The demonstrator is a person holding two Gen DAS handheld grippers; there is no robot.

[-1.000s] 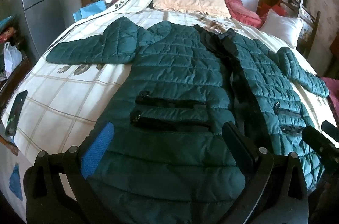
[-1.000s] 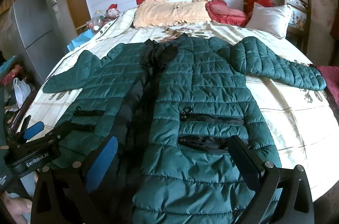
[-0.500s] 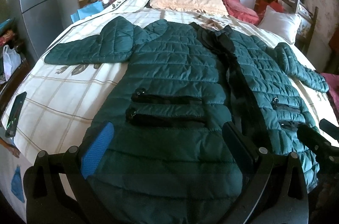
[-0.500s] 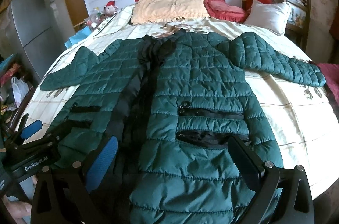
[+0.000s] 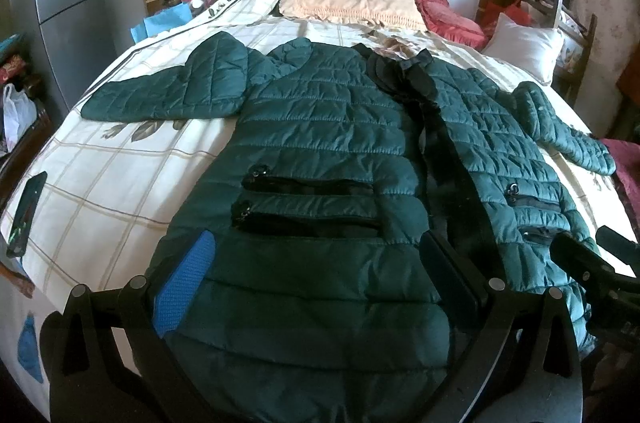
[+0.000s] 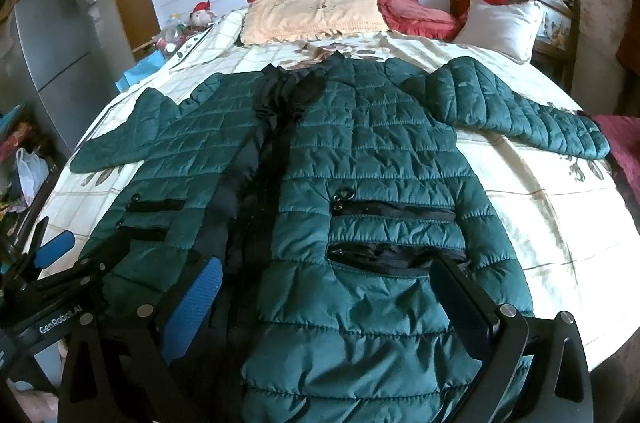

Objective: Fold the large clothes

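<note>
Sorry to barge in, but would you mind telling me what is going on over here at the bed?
A person is holding a two-finger gripper in each hand, about to fold a green quilted jacket. It lies front up on the bed, unzipped, both sleeves spread out to the sides. The left gripper and the right gripper are both open, poised over the hem end of the jacket, one over each front panel. Neither has gripped any fabric, and no fold has been made yet.
</note>
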